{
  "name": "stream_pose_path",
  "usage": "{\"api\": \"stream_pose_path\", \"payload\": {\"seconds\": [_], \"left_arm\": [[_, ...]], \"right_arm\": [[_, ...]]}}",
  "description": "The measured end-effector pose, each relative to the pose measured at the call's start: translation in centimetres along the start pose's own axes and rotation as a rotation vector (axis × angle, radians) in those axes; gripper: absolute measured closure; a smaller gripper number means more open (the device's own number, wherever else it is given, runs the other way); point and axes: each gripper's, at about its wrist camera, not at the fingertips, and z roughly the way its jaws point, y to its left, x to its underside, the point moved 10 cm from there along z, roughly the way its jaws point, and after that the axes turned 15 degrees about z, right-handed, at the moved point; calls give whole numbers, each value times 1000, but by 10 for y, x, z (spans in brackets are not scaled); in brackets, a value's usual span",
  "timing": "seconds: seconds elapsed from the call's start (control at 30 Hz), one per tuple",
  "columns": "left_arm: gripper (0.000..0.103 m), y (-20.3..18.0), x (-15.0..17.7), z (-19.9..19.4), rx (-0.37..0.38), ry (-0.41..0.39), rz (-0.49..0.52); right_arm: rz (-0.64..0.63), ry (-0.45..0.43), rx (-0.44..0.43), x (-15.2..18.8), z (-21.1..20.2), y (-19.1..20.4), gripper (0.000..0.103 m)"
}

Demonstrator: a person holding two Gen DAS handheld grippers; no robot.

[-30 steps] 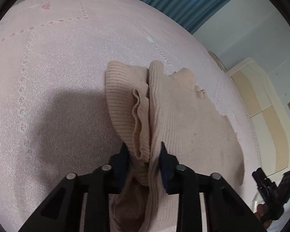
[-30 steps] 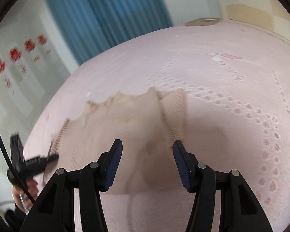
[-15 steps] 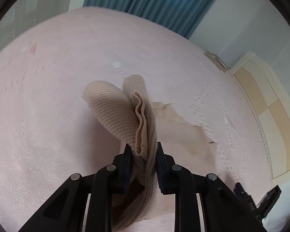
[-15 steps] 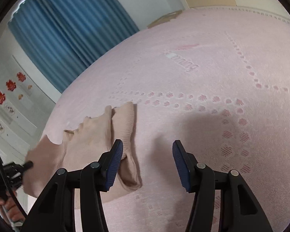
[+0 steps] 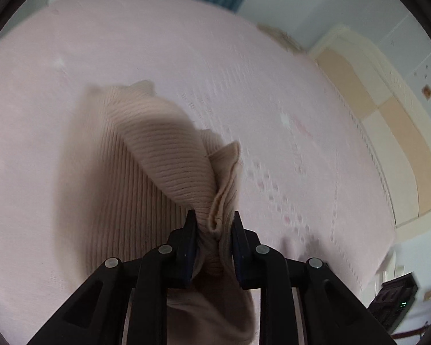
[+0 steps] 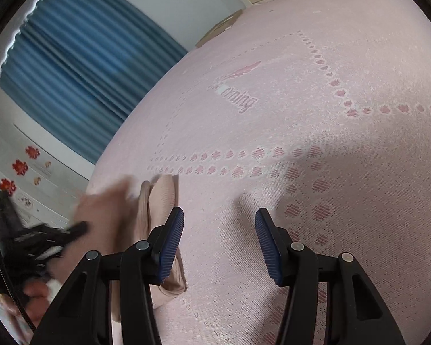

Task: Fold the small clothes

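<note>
At far left of the right wrist view, the left gripper (image 6: 80,227) clamps a bunched edge of the beige ribbed garment (image 5: 146,155), lifting it off the pink bed cover (image 6: 330,132). Most of the knit trails down to the bed, its long axis running away from that gripper. Further right, the right gripper (image 6: 219,241) hangs unclenched and empty just beside the garment's right edge.

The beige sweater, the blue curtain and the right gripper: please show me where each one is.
beige sweater (image 5: 169,155): left wrist view, on the lifted ribbed fold.
blue curtain (image 6: 80,74): right wrist view, on its pleats.
right gripper (image 6: 219,245): right wrist view, midway between its fingertips.
</note>
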Motion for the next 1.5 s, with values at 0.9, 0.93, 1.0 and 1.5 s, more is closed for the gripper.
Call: {"api": "stream_pose_path", "payload": {"seconds": [0.9, 0.93, 1.0, 1.5], "left_arm": [[41, 165, 112, -74, -100, -89, 128], [41, 165, 115, -71, -105, -85, 136], [41, 168, 115, -66, -127, -58, 136], [41, 178, 95, -86, -37, -155, 39]], "right_arm": [[-405, 131, -29, 115, 61, 111, 93], [-434, 93, -36, 114, 55, 114, 95], [-409, 24, -141, 104, 31, 123, 97], [-425, 51, 11, 105, 32, 95, 64]]}}
